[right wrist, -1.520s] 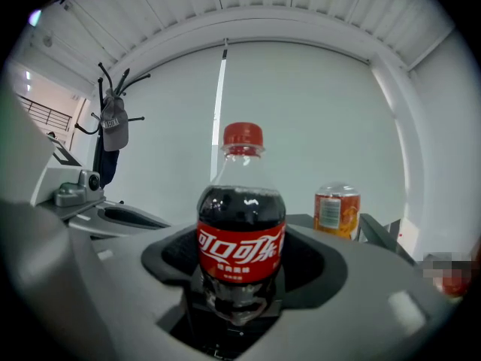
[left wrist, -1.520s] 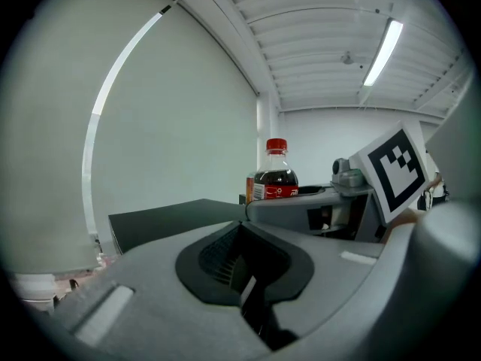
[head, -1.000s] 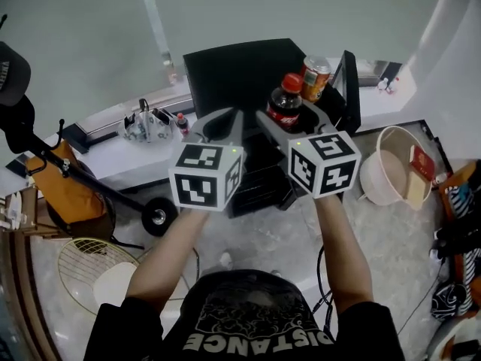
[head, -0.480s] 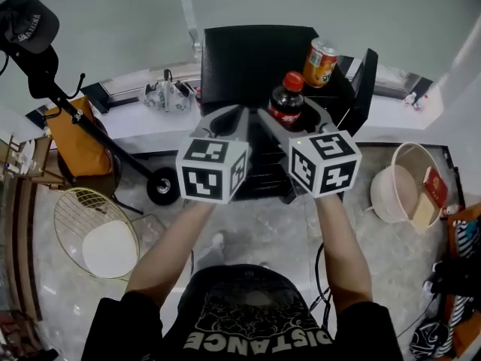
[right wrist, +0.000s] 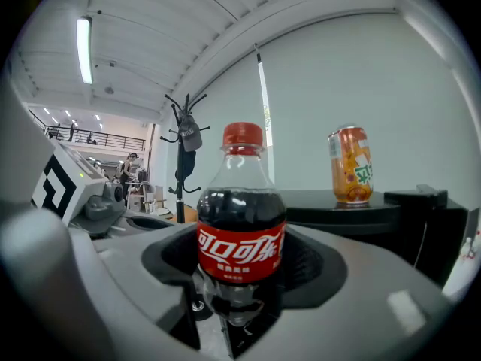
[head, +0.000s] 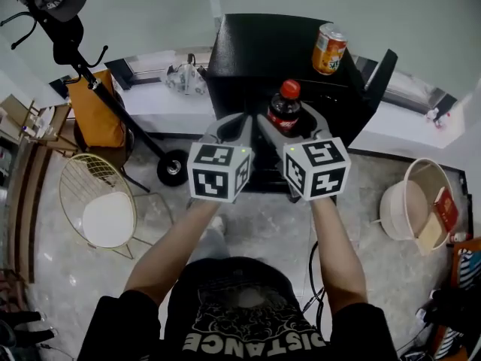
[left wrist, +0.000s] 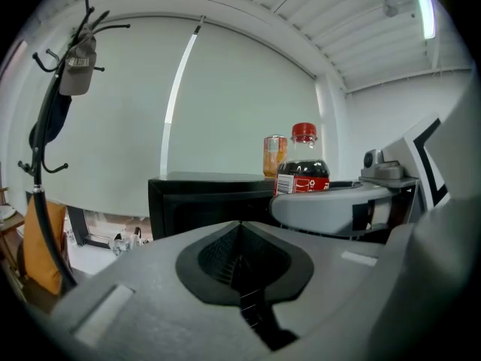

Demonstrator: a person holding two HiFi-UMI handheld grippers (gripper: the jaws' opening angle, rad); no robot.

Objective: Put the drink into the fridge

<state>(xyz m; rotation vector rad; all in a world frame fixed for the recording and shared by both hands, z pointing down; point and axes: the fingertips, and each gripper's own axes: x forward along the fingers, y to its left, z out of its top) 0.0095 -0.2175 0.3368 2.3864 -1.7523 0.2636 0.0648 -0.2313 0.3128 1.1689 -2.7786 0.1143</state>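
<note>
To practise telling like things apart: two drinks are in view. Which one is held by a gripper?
The red-capped cola bottle, clamped upright in the jaws of the right gripper. The orange can stands free on top of the black fridge.

Industrial hall — strip light point(right wrist: 83, 50), coat stand point(right wrist: 179, 192)

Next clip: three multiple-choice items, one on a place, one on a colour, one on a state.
1. The orange can stands: A on the floor; B on the black fridge; C in a basin.
2. The bottle cap is: A blue; B red; C white.
3. The left gripper has its jaws: A together, empty; B closed on the can; C wide apart.
B, the head view shows it on the fridge top; B, red in the right gripper view; A, they meet in the left gripper view.
</note>
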